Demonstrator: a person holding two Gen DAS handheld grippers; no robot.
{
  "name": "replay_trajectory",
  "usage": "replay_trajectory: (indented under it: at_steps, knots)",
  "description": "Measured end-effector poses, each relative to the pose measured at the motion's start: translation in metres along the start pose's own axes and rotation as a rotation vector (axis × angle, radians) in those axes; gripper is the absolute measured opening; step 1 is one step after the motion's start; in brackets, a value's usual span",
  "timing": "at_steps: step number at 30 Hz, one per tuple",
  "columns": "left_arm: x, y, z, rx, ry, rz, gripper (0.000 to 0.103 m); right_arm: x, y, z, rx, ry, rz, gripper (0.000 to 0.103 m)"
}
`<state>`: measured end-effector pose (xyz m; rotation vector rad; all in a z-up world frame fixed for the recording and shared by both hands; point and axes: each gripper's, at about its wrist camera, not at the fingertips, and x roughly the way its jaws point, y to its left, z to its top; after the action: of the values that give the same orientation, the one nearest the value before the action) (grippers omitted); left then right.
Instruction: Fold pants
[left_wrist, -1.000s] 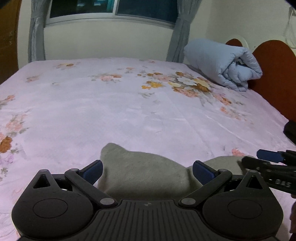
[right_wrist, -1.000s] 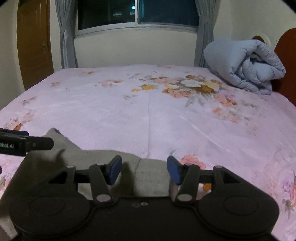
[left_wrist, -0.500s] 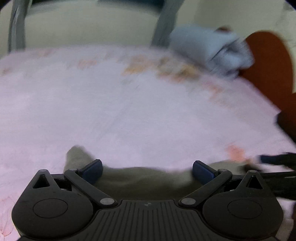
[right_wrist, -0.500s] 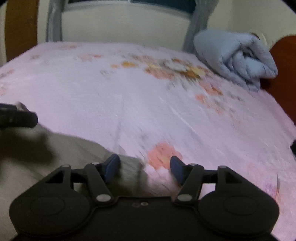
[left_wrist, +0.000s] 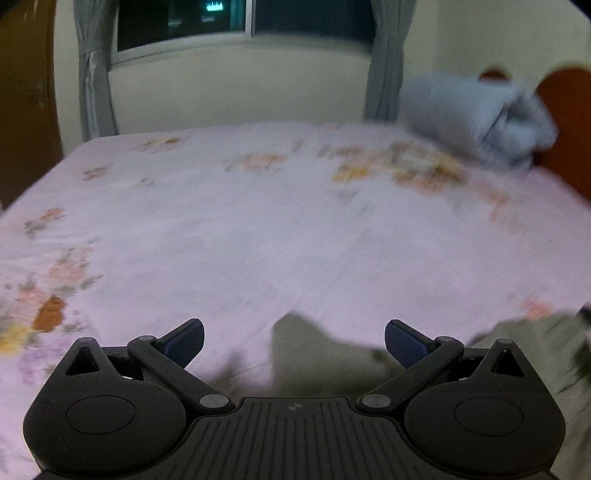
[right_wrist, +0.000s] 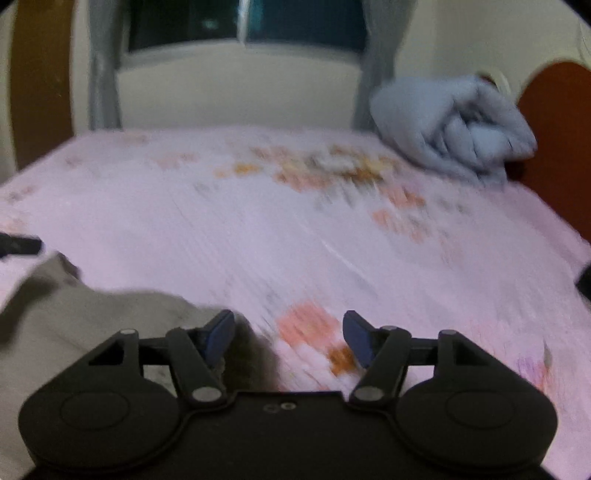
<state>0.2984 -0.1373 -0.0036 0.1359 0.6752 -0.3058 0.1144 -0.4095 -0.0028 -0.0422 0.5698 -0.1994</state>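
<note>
The grey pants (left_wrist: 314, 354) lie flat on the pink floral bed sheet (left_wrist: 258, 240), low in the left wrist view; a pointed corner of them sits between the fingers. My left gripper (left_wrist: 294, 341) stands wide open above that corner, its pads clear of the cloth. In the right wrist view the pants (right_wrist: 92, 325) spread to the lower left, their edge beside the left fingertip (right_wrist: 221, 332). My right gripper (right_wrist: 289, 334) has its jaws opening, with mostly bare sheet between them. Both views are blurred.
A rolled blue quilt (right_wrist: 454, 125) lies at the far right of the bed, against a red-brown headboard (right_wrist: 561, 129). A curtained window (left_wrist: 240, 22) is in the far wall. A brown door (left_wrist: 22, 110) stands at the left.
The right gripper's jaws have widened and shifted right; the pants' edge once between them now lies at its left finger. The left view has shifted left, so the pants sit further right.
</note>
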Motion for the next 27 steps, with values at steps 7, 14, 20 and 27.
replay_trajectory:
  at_steps: [7,14,20,27]
  knots:
    - [0.023,0.015,-0.001,-0.071,0.019,0.086,0.103,-0.026,0.004,0.018,-0.004,-0.127,-0.058,0.074]
    - [0.036,0.036,-0.001,-0.109,0.026,0.094,0.103,0.014,0.045,0.007,-0.171,0.056,0.046,0.072]
    - [0.084,0.047,-0.007,-0.2,0.156,0.037,0.103,0.047,0.02,-0.021,-0.097,0.263,0.015,0.077]
    - [0.051,0.088,-0.012,-0.256,0.069,0.14,0.103,0.032,-0.006,-0.029,0.05,0.23,0.049,0.081]
